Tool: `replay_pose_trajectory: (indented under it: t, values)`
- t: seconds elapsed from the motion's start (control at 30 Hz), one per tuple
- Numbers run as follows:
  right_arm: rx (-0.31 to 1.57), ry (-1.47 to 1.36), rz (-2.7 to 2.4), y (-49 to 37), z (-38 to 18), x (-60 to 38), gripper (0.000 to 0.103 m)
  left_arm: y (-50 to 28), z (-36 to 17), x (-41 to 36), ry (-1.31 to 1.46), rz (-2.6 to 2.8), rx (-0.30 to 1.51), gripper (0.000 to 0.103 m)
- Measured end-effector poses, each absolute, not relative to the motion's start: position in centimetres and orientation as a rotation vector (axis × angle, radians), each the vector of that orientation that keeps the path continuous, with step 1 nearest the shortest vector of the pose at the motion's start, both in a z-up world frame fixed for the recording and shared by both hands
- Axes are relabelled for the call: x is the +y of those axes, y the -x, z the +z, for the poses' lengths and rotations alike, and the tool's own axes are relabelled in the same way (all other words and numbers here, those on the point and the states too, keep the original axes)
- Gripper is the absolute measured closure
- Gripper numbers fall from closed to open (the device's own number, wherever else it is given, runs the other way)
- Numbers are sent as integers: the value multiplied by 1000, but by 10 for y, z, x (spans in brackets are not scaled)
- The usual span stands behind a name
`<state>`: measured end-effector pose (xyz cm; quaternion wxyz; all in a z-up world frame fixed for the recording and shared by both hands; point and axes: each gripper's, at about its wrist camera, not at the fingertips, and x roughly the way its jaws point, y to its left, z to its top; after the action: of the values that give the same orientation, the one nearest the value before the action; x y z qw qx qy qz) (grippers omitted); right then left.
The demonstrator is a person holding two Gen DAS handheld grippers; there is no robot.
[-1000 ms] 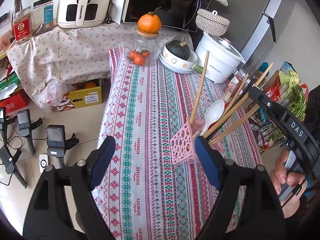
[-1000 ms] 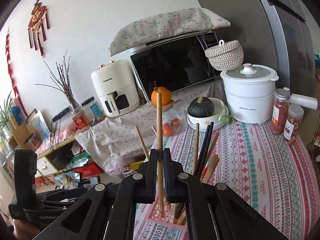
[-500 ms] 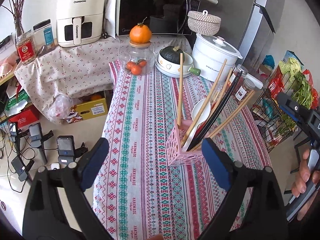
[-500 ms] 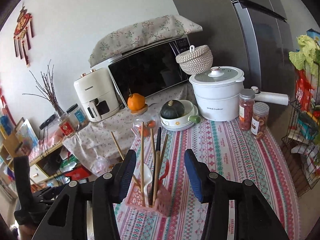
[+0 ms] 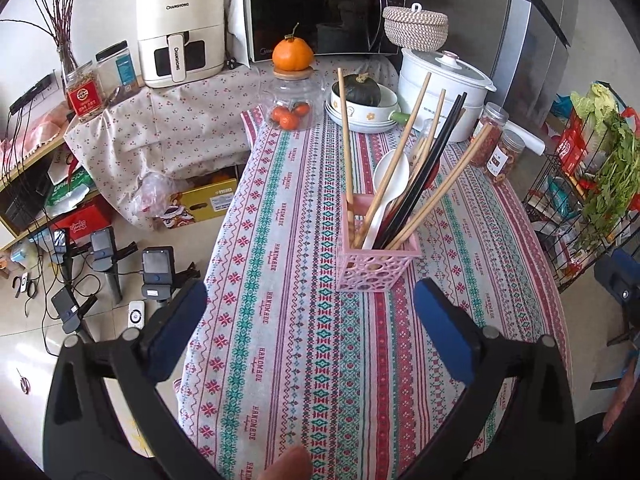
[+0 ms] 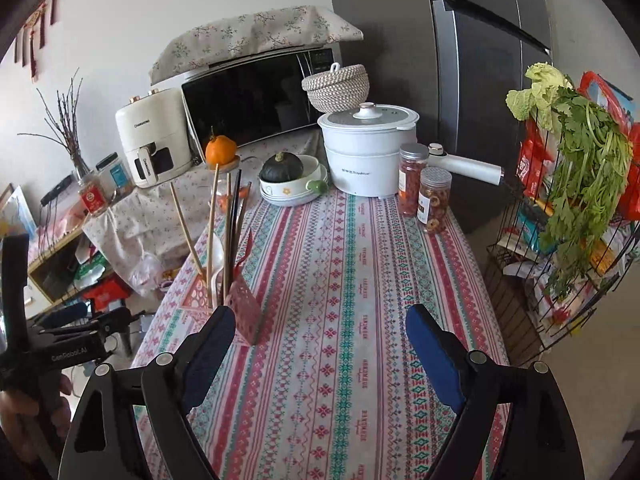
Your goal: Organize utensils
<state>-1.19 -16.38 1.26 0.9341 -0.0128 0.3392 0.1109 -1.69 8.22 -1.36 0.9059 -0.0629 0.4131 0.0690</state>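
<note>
A pink perforated utensil holder (image 5: 376, 256) stands on the patterned tablecloth (image 5: 288, 320), and it shows again at the left of the right wrist view (image 6: 240, 308). In it stand several wooden chopsticks (image 5: 400, 168), a black pair (image 5: 432, 168) and a white spoon (image 5: 390, 176). My left gripper (image 5: 308, 328) hovers near the table's front edge, short of the holder, jaws opening wide with nothing between them. My right gripper (image 6: 320, 348) is drawn back to the right of the holder, jaws opening, nothing between them.
At the table's far end stand a glass jar (image 5: 292, 104) topped by an orange, bowls with a squash (image 5: 362, 96), a white cooker (image 5: 444, 84) and two snack jars (image 6: 424, 184). A wire rack with greens (image 6: 576, 216) is at the right. Gear lies on the floor (image 5: 100, 256) at left.
My right gripper was shut on a wooden chopstick over the holder; it let go, opened and pulled back right. My left gripper backed away from the holder and widened. The chopstick now stands in the holder.
</note>
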Motion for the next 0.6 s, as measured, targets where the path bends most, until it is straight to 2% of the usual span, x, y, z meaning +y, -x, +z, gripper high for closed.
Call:
replay_pose_trajectory:
  t: [0.6]
  values:
    - [688, 49, 184, 18, 10, -167, 13, 29, -8, 63, 96, 128, 802, 1]
